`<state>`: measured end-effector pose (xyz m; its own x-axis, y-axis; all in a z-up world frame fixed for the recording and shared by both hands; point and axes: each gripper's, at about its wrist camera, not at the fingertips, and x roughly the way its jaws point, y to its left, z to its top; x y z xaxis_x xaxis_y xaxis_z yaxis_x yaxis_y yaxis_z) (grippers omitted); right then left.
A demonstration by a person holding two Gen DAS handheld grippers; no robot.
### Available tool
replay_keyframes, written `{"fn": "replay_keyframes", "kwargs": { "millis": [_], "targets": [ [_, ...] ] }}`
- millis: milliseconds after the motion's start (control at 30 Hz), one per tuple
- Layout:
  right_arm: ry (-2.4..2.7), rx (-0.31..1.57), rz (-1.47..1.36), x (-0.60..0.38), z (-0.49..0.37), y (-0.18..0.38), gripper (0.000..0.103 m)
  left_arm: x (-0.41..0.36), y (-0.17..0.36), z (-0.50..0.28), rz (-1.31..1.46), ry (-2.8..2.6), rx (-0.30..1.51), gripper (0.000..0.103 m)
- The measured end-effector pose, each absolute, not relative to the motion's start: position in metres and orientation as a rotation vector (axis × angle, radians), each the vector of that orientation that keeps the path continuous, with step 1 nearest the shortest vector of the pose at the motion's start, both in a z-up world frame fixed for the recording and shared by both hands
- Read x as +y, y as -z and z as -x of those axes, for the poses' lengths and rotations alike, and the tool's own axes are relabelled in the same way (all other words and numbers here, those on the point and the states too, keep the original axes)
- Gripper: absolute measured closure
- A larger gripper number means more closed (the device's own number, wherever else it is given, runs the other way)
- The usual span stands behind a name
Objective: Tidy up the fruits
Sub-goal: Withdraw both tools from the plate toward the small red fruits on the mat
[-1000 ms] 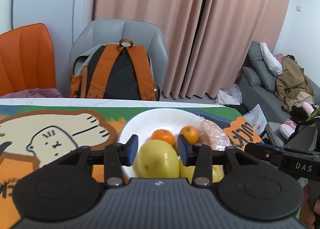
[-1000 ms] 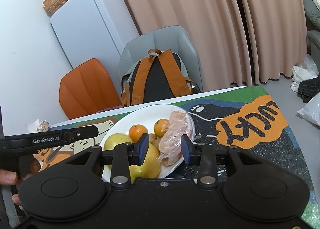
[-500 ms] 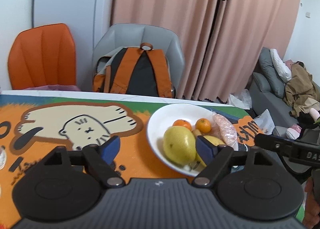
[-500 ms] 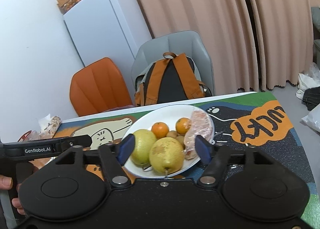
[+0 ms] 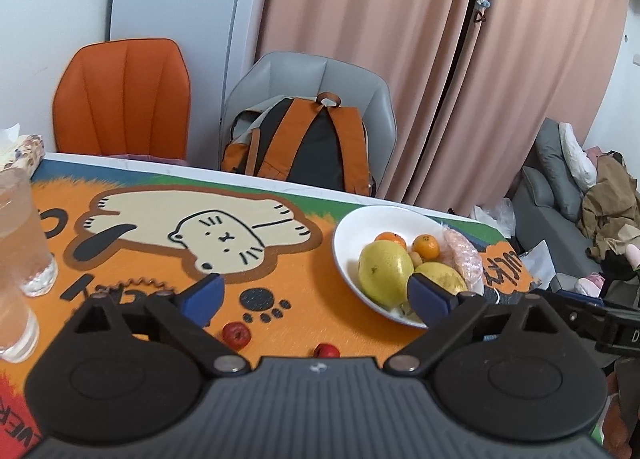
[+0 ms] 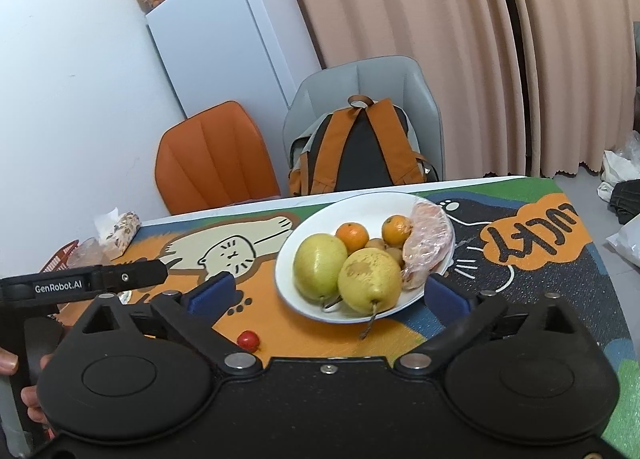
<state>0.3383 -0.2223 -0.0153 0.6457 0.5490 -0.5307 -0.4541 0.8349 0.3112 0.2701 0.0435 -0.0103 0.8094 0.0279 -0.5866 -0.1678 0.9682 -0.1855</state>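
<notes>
Two near wrist views, angled down, both on the plate.

A lived-in home, a dining corner open to a living room. A table under a cartoon mat stands before two chairs, one bearing a backpack. Behind the chairs are a white fridge and floor-length curtains; right of the table, a clothes-strewn sofa.

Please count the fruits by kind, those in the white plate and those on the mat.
Yellow pears: 2
Oranges: 2
Small red fruits on the mat: 2
Wrapped pink fruit: 1
Small brown fruits: count unclear
Total counted: 7
</notes>
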Motion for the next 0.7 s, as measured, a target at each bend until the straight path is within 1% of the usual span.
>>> {"fn": "replay_keyframes", "kwargs": {
  "millis": [700],
  "targets": [
    [-0.6,0.682,-0.129,-0.204,-0.315,0.017,0.0,0.071,0.013,-0.227,0.251,-0.128,0.63,0.005]
  ]
}}
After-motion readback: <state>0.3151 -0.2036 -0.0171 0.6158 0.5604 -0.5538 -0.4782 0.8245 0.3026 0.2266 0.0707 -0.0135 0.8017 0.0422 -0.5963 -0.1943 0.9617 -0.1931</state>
